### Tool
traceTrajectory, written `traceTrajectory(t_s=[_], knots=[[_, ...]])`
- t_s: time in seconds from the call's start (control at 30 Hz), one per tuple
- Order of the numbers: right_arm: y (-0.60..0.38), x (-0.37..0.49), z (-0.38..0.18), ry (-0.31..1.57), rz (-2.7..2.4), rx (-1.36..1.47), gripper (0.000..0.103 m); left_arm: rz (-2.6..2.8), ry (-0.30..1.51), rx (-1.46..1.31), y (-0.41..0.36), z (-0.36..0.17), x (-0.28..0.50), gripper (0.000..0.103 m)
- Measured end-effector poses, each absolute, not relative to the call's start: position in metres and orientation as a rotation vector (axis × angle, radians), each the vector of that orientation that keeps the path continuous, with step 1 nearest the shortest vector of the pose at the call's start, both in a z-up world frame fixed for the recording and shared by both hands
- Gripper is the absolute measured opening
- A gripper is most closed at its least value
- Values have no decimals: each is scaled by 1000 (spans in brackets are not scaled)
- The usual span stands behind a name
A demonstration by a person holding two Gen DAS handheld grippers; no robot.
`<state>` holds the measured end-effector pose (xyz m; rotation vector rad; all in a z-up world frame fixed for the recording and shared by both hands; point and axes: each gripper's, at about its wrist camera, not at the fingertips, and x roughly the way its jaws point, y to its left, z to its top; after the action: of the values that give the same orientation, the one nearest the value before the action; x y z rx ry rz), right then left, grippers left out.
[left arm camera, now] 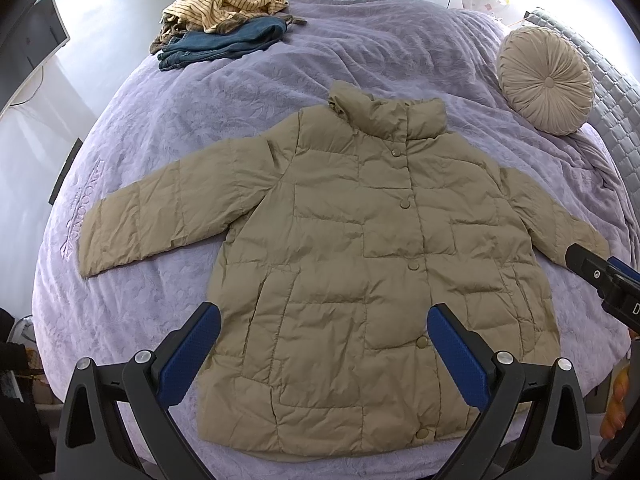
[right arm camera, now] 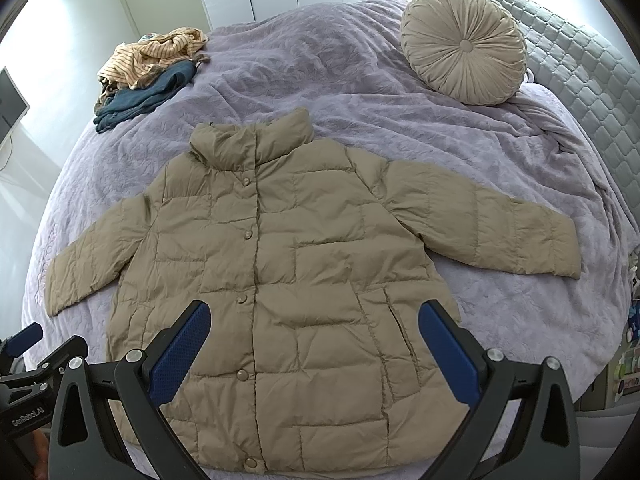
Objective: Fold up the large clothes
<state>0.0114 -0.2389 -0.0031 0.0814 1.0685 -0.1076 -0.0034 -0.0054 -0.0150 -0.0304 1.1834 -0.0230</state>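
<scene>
A tan quilted puffer jacket (left arm camera: 340, 248) lies flat and face up on a lavender bedspread (left arm camera: 240, 92), snapped shut, collar away from me, both sleeves spread out. It also shows in the right wrist view (right arm camera: 288, 264). My left gripper (left arm camera: 324, 324) is open and empty, held above the jacket's lower left part. My right gripper (right arm camera: 314, 320) is open and empty above the lower right part. The right gripper's body shows at the right edge of the left wrist view (left arm camera: 604, 280), close to the right sleeve's cuff.
A pile of striped and blue clothes (left arm camera: 224, 24) lies at the far left of the bed. A round pleated beige cushion (left arm camera: 546, 80) sits at the far right against a grey quilted headboard (right arm camera: 592, 80). A monitor (left arm camera: 36, 36) stands left of the bed.
</scene>
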Motion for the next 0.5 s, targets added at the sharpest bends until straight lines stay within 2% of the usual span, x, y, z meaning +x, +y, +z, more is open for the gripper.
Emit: traceTrajectory(t_s=[0.17,0.3,0.5], knots=[[-231,11,-11,1113,-153,-5,103,12,1191,-18,-1,-23,-2,103],[-225,13,-15,1153,-177,-64,103,18,1267,-60,11,-31,1,103],[-210,29,-29,1161,-98,-4,103,35,1286,-131,44,-57,9,103]])
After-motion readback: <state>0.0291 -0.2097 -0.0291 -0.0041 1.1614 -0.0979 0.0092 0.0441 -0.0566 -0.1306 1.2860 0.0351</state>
